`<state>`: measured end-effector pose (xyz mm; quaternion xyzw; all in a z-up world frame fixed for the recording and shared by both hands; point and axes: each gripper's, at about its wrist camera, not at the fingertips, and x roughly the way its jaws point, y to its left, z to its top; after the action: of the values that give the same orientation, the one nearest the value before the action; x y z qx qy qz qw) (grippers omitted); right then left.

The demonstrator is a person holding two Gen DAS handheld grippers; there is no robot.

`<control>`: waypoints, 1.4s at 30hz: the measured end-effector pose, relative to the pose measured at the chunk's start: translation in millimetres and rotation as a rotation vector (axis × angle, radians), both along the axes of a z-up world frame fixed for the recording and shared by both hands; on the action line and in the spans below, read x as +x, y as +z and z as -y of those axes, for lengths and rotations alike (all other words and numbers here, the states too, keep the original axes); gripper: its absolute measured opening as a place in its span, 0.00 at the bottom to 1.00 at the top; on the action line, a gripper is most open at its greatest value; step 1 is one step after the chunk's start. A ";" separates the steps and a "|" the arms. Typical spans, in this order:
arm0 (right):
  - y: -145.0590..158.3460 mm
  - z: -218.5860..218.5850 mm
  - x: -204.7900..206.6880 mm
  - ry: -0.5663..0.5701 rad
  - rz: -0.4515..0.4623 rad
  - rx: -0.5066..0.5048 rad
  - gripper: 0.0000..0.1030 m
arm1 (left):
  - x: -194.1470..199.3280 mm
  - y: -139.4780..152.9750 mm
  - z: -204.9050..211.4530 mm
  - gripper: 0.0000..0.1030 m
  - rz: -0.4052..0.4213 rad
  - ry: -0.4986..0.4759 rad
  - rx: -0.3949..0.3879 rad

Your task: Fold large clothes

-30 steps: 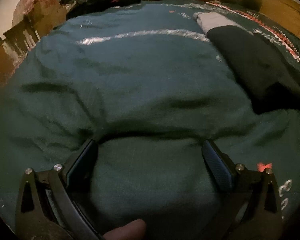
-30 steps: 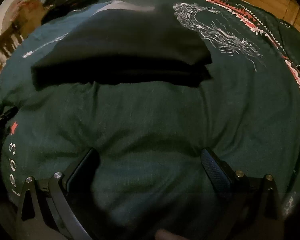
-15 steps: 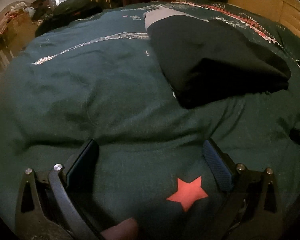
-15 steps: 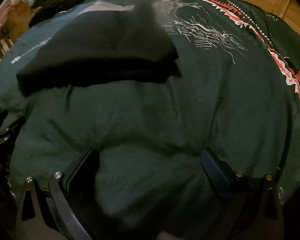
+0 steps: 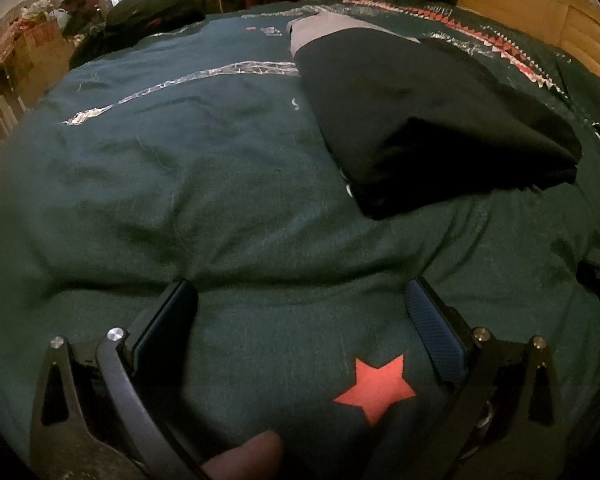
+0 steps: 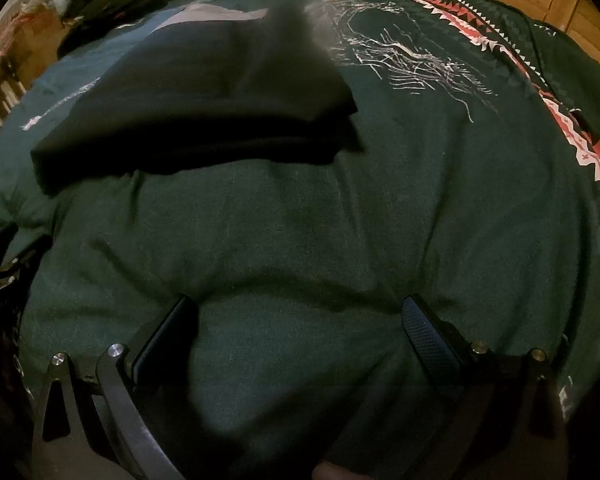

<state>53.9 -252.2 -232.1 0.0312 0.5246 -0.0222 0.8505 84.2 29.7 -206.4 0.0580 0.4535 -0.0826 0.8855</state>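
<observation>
We hold both the left gripper (image 5: 300,320) and the right gripper (image 6: 300,328) spread wide and empty over the green bedspread (image 5: 180,184), the folded black garment (image 5: 420,120) lying ahead between them, nearer our left.

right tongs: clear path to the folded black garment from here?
Probably yes. The right tongs are open, pressed on the green blanket, and only bare blanket lies between them and the folded black garment ahead and left. The left tongs' frame sits well off that line.
</observation>
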 end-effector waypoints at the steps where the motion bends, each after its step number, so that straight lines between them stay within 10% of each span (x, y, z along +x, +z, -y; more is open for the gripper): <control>1: 0.0 -0.2 0.7 0.001 -0.002 -0.003 1.00 | 1.8 3.1 1.5 1.00 -0.019 0.003 0.010; 7: 35.1 -5.8 -7.8 0.025 0.058 -0.042 1.00 | -17.2 71.9 16.5 1.00 0.068 0.016 0.056; 18: 228.6 -33.9 -58.4 0.015 0.411 -0.090 1.00 | -93.3 236.4 27.7 1.00 0.310 0.056 -0.004; 25: 274.2 -50.1 -79.7 -0.028 0.441 -0.123 1.00 | -101.4 236.3 23.6 1.00 0.239 0.106 -0.015; 42: 261.3 -55.1 -89.7 -0.067 0.403 -0.196 1.00 | -96.1 220.7 27.6 1.00 0.199 0.132 0.033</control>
<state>-35.8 -197.1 29.3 -0.0306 0.3380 -0.0946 0.9359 -11.8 2.1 14.3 0.0504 0.3674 -0.0106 0.9286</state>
